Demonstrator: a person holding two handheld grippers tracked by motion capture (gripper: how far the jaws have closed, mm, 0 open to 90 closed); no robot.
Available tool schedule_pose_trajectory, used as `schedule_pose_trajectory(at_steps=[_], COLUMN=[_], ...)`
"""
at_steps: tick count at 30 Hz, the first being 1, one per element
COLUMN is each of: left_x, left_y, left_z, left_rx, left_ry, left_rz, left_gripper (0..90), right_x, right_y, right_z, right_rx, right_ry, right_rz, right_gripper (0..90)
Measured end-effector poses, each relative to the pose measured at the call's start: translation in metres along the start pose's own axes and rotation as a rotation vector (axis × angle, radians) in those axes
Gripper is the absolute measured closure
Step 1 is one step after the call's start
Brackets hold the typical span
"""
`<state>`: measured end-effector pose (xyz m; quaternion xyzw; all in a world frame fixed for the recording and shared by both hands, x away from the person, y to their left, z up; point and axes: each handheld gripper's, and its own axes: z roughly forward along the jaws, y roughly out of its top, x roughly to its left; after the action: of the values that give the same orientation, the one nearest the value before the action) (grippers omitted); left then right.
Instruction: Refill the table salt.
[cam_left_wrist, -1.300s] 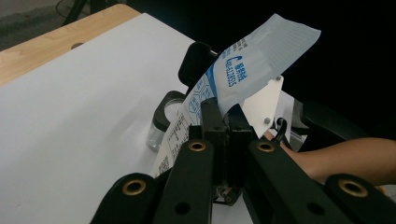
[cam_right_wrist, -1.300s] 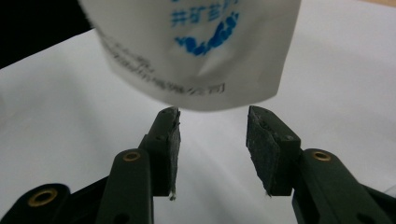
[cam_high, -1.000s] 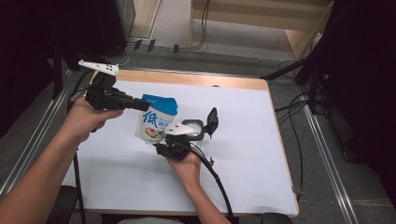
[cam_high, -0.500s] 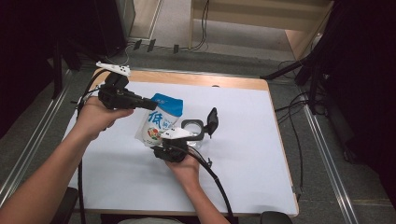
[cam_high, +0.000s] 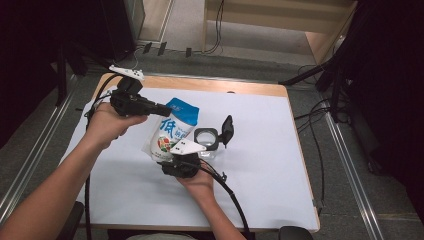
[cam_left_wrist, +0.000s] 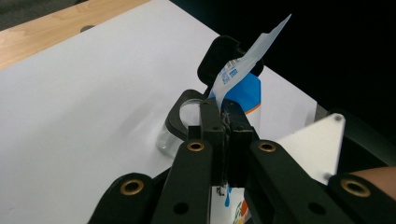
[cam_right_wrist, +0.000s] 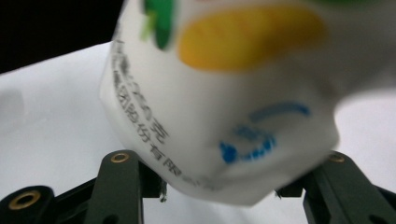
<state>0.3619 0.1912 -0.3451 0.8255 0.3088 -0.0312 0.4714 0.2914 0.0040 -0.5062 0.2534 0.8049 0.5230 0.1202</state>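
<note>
2 hand-held grippers are seen at 1 snack bag (cam_high: 172, 131), which is held tilted above the white tabletop (cam_high: 260, 175), blue top edge uppermost. The left hand-held gripper (cam_high: 159, 107) is clamped on the bag's top edge; in the left gripper view its jaws are pressed together on the thin film (cam_left_wrist: 243, 74). The right hand-held gripper (cam_high: 172, 161) is placed at the bag's lower end; its jaws have just been opening, and in the right gripper view the bag's bottom (cam_right_wrist: 219, 140) is seen between them, contact not determinable. 1 clear jar (cam_high: 206, 140) with an open black lid (cam_high: 227, 129) is noted just beside the bag.
</note>
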Motion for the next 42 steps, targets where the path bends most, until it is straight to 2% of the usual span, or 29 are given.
schedule_pose_trajectory(at_steps=[2,3,4,6,11,15,19,22,26,28,37,40,42], left_x=[-0.001,-0.001,-0.002,-0.002,-0.001,-0.002,0.0,0.0,-0.002,-0.002,0.0,0.002,0.003], left_y=[0.0,0.0,0.0,0.001,0.0,0.0,0.0,0.001,0.001,0.001,-0.007,-0.011,-0.012], left_z=[0.002,0.003,0.003,0.003,0.005,0.006,0.011,0.015,0.021,0.022,0.03,0.031,0.031], left_rx=[0.005,0.004,0.001,0.001,0.002,0.005,0.024,0.033,0.041,0.042,0.059,0.056,0.061], left_ry=[-0.005,-0.007,-0.014,-0.006,-0.011,-0.011,-0.005,-0.011,-0.023,-0.022,-0.04,-0.058,-0.054], left_rz=[0.007,0.003,0.005,0.014,0.013,0.014,0.011,0.014,0.013,0.016,0.013,0.0,-0.002], left_gripper=[90.0,90.0,90.0,89.9,88.8,89.0,90.0,89.9,88.3,87.9,82.2,81.9,81.5], right_x=[0.005,0.005,0.005,0.0,-0.002,-0.002,0.003,0.007,0.004,0.003,0.001,0.001,0.0], right_y=[0.001,0.002,0.002,0.001,0.0,-0.001,-0.002,-0.001,-0.002,-0.003,-0.009,-0.009,-0.009], right_z=[0.0,0.001,0.001,0.001,0.0,0.001,0.002,0.002,0.001,0.001,-0.003,-0.003,-0.003], right_rx=[0.001,0.009,0.009,0.01,0.021,0.017,-0.003,-0.007,0.015,0.016,-0.001,0.004,0.005], right_ry=[0.002,0.016,0.016,0.036,0.034,0.035,-0.027,-0.021,0.011,0.014,0.041,0.042,0.043], right_rz=[-0.032,-0.003,-0.003,0.034,0.037,0.038,-0.014,-0.042,-0.006,-0.003,0.042,0.043,0.036], right_gripper=[52.5,59.4,59.4,62.3,63.5,62.6,51.7,53.4,56.8,57.0,58.3,58.4,58.4])
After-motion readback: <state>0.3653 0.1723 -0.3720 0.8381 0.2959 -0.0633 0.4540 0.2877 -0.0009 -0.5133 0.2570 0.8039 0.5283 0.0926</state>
